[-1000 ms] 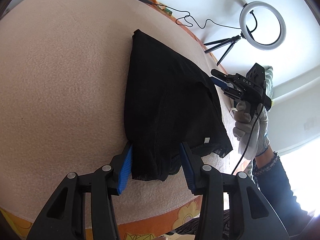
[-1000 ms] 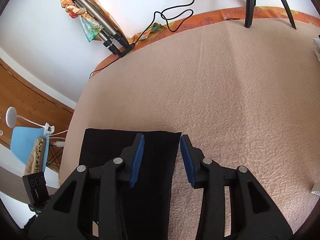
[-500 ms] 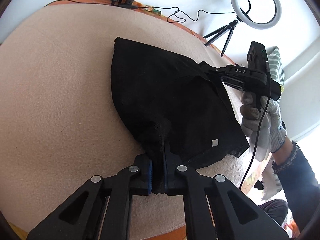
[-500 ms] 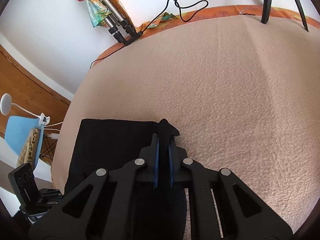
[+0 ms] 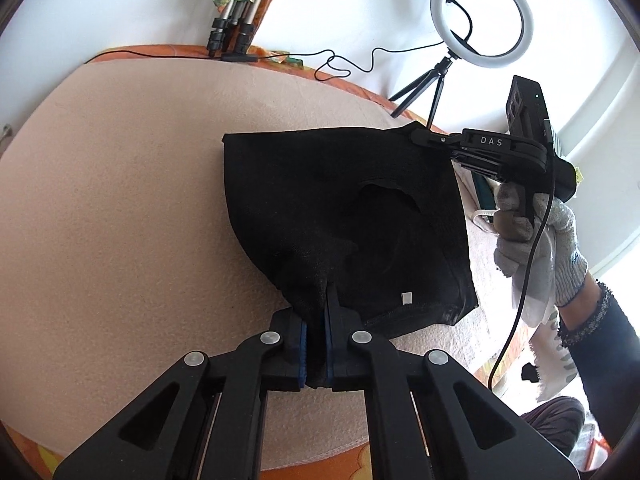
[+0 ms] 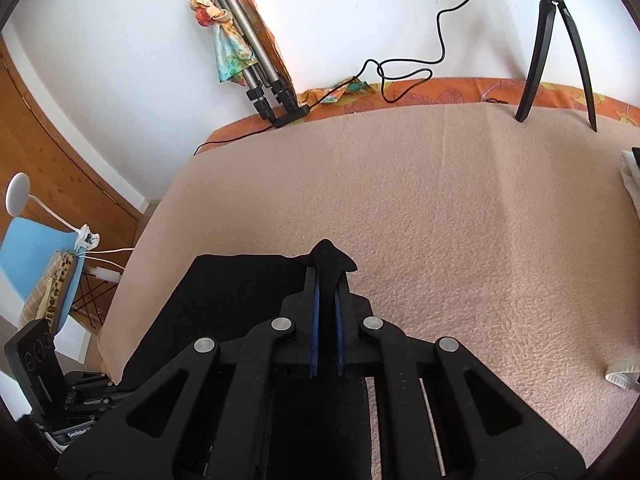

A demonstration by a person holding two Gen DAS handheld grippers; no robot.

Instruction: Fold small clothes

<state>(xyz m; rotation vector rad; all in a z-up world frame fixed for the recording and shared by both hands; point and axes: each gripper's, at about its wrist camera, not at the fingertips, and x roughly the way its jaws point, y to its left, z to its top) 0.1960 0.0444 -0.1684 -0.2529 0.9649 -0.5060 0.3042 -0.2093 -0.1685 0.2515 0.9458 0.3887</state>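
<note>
A small black garment (image 5: 344, 216) lies on the beige blanket (image 5: 120, 220), its near and right edges lifted off the surface. My left gripper (image 5: 316, 312) is shut on the garment's near corner, with cloth bunched between the blue pads. In the left wrist view my right gripper (image 5: 420, 134), held by a gloved hand (image 5: 536, 240), pinches the far right corner. In the right wrist view the right gripper (image 6: 326, 276) is shut on that corner of the black garment (image 6: 224, 292), a peak of cloth sticking up past its tips.
A ring light on a small tripod (image 5: 480, 20) stands at the blanket's far right edge, its cable (image 5: 348, 64) trailing along the back. A folded tripod (image 6: 248, 56) leans on the wall. Pale clothes (image 6: 630, 184) lie at the right edge. A blue chair (image 6: 36, 252) stands beside the bed.
Both grippers went from open around the garment's edges to shut on its corners. Both have since risen, lifting the pinched corners off the blanket.
</note>
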